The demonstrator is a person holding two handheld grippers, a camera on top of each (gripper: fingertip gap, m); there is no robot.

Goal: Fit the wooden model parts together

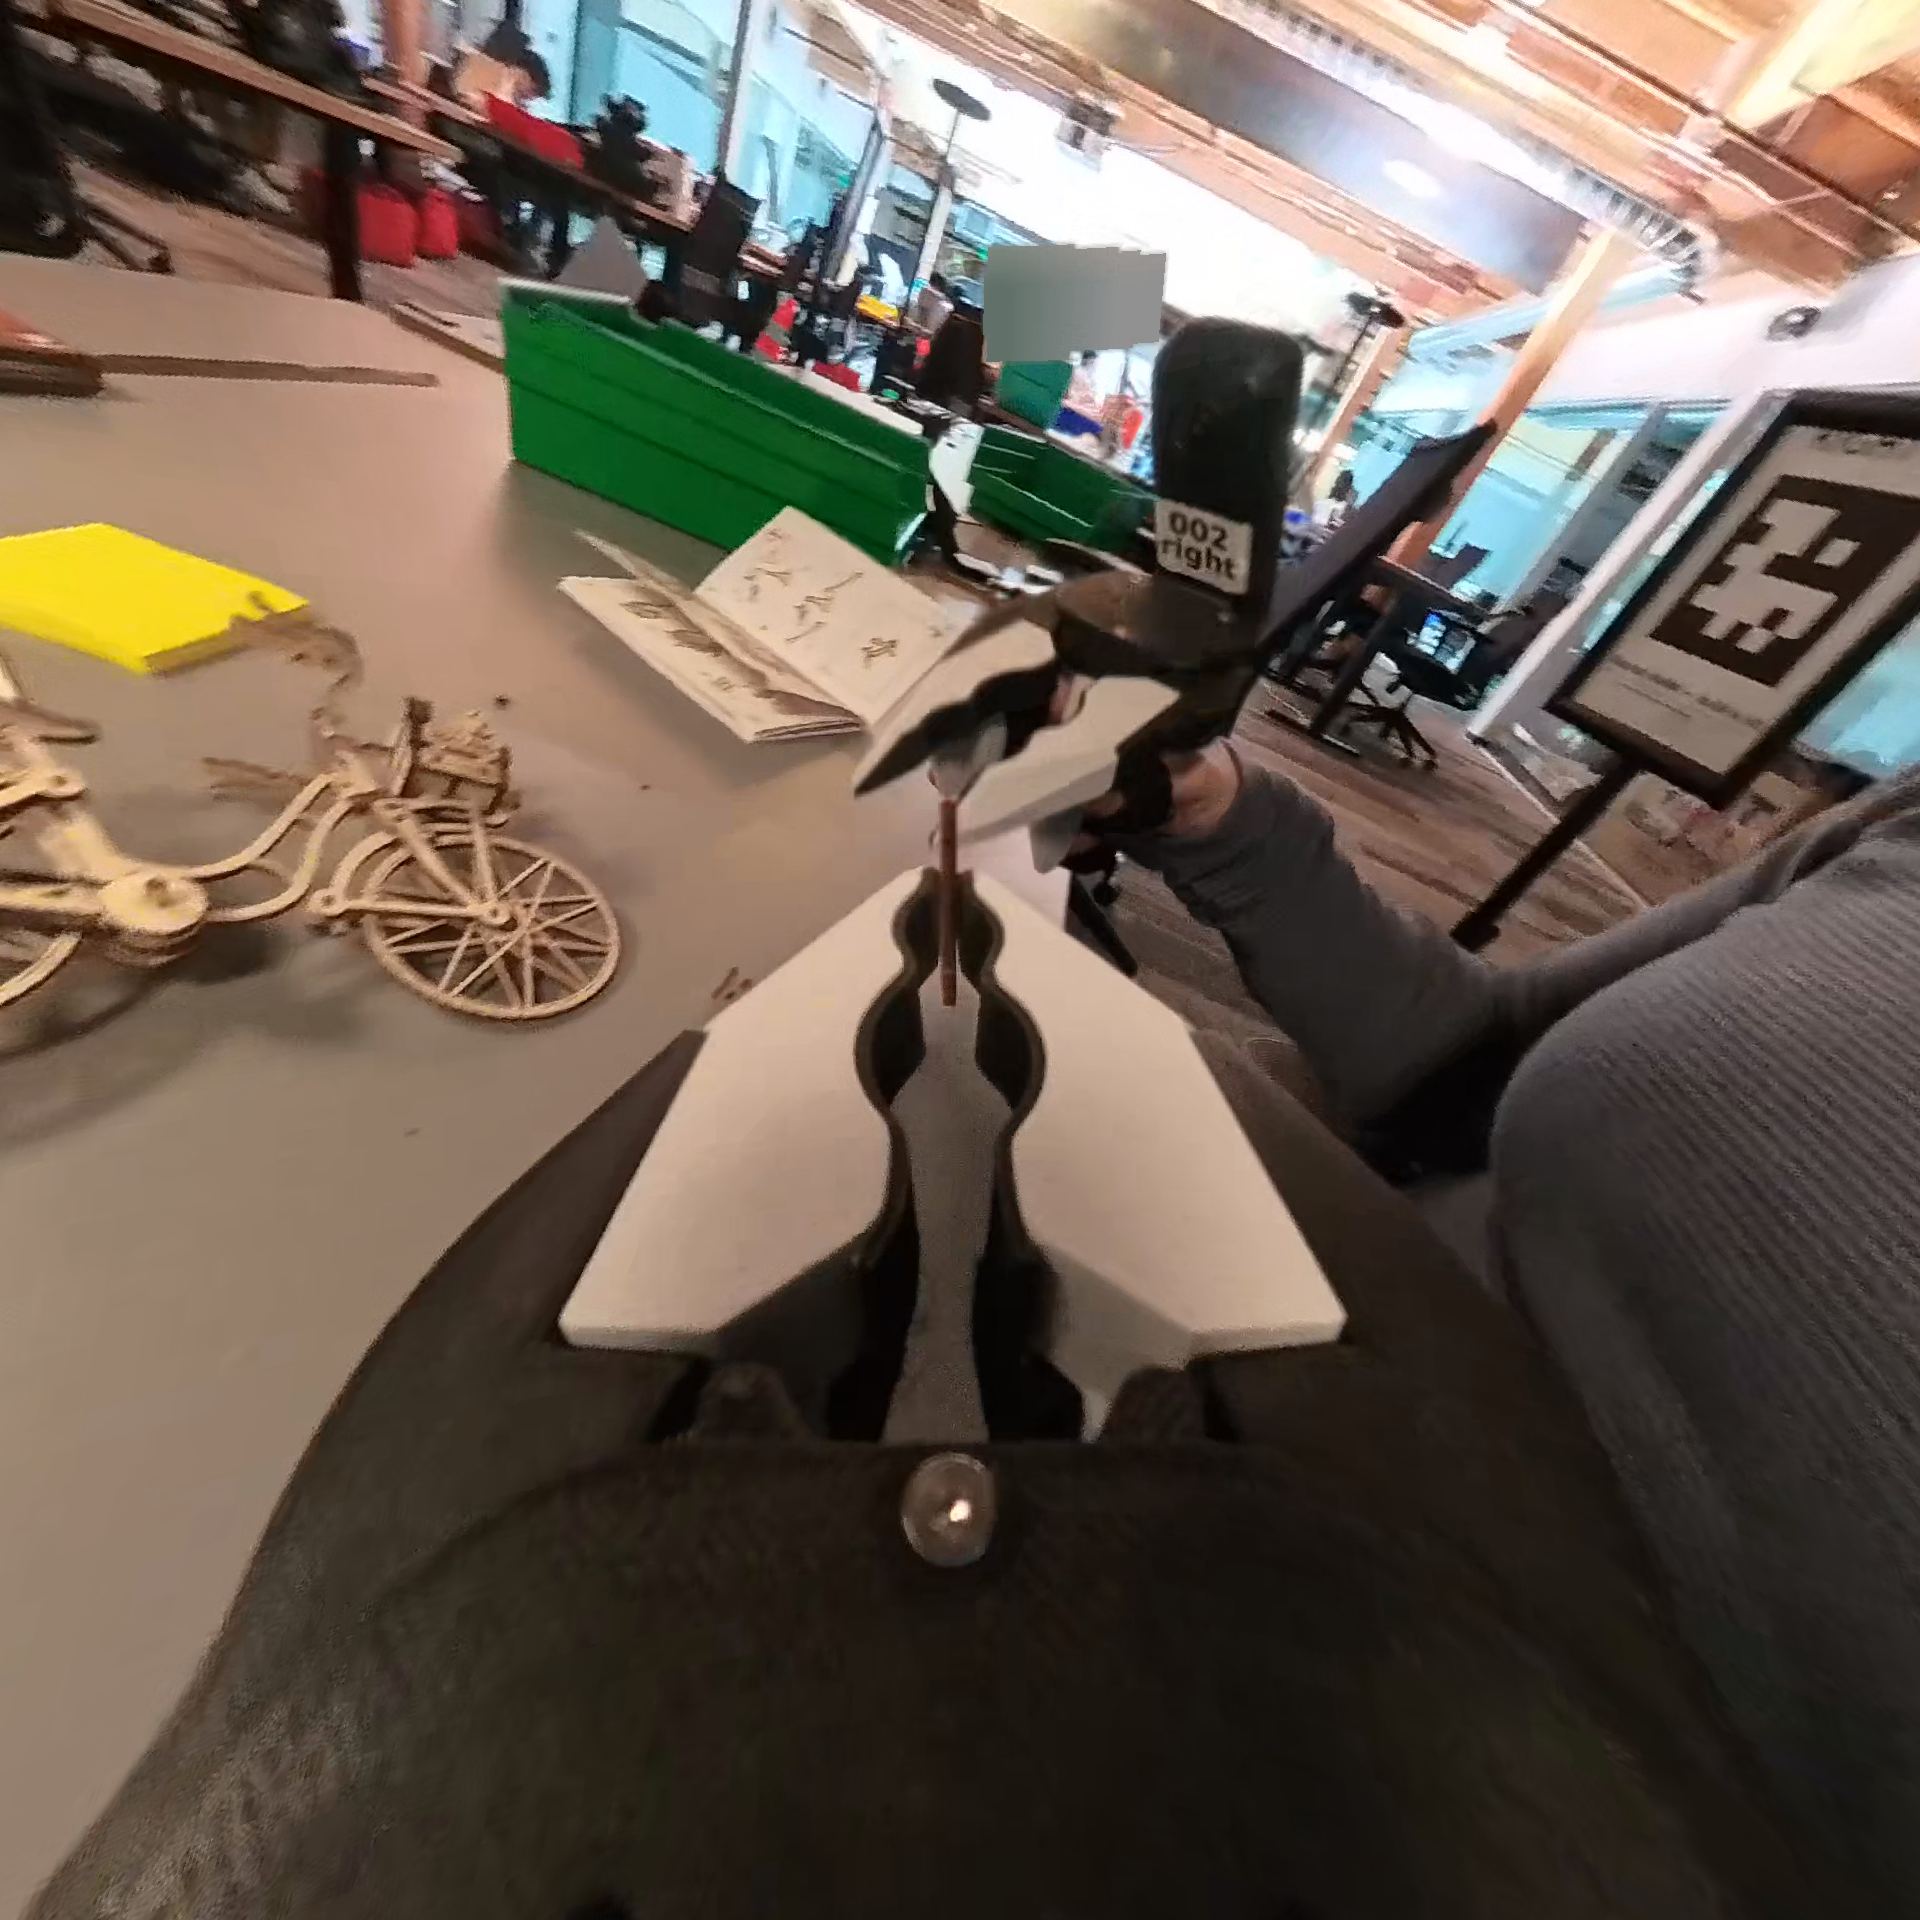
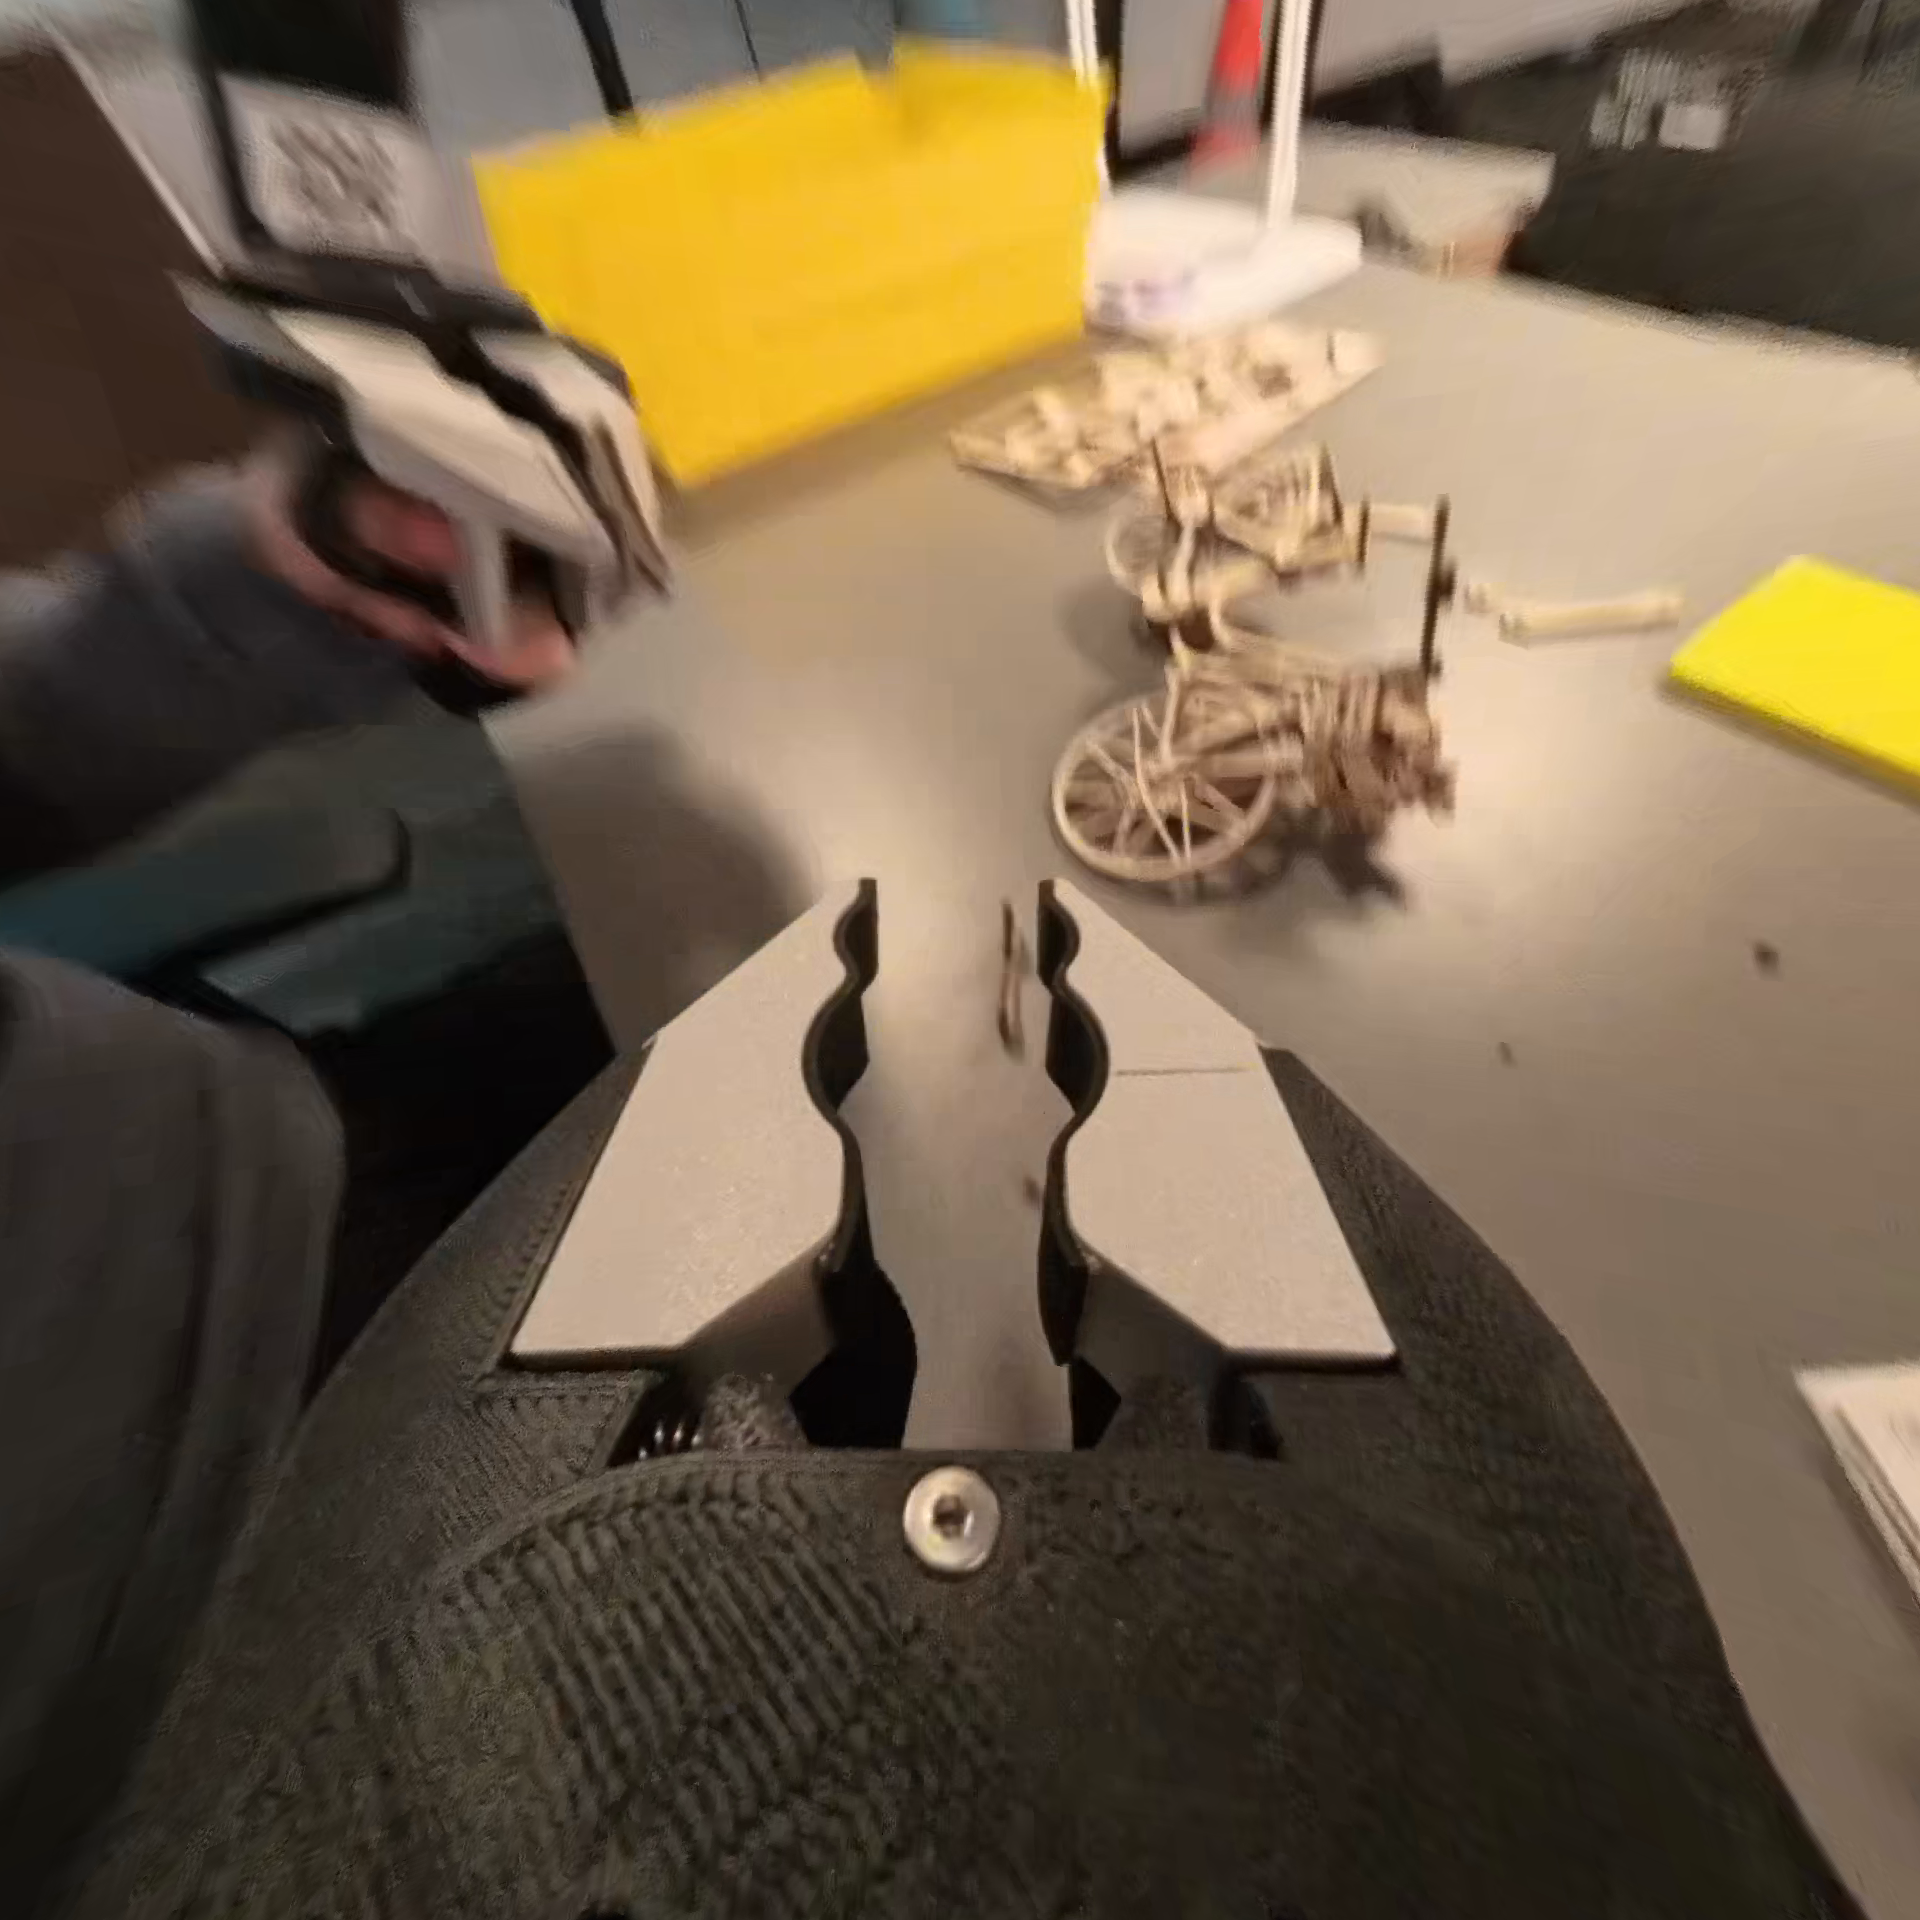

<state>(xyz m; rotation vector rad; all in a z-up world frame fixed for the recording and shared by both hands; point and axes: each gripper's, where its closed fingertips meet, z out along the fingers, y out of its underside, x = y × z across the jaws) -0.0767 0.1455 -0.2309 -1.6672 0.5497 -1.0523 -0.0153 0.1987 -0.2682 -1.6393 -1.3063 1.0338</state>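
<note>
My left gripper [image 1: 945, 883] is shut on a thin brown wooden piece [image 1: 948, 945], seen edge-on and standing upright between the fingertips. My right gripper [image 1: 930, 795] hovers just above that piece's top end in the left wrist view. In the blurred right wrist view the right gripper [image 2: 956, 914] is open. A thin wooden piece [image 2: 1008, 977] shows close beside its right finger; I cannot tell whether it touches. The left gripper [image 2: 623, 488] shows at the upper left. A partly built wooden bicycle model [image 1: 416, 883] lies on the grey table [image 1: 260, 1195], to the left, and also shows in the right wrist view [image 2: 1226, 748].
A yellow block [image 1: 125, 592] and loose wooden bits lie left of the bicycle. An open instruction booklet [image 1: 779, 644] and green bins [image 1: 707, 436] are farther back. A wooden parts sheet [image 2: 1164, 405] and a large yellow box [image 2: 790, 260] stand beyond the model. The table edge is to the right.
</note>
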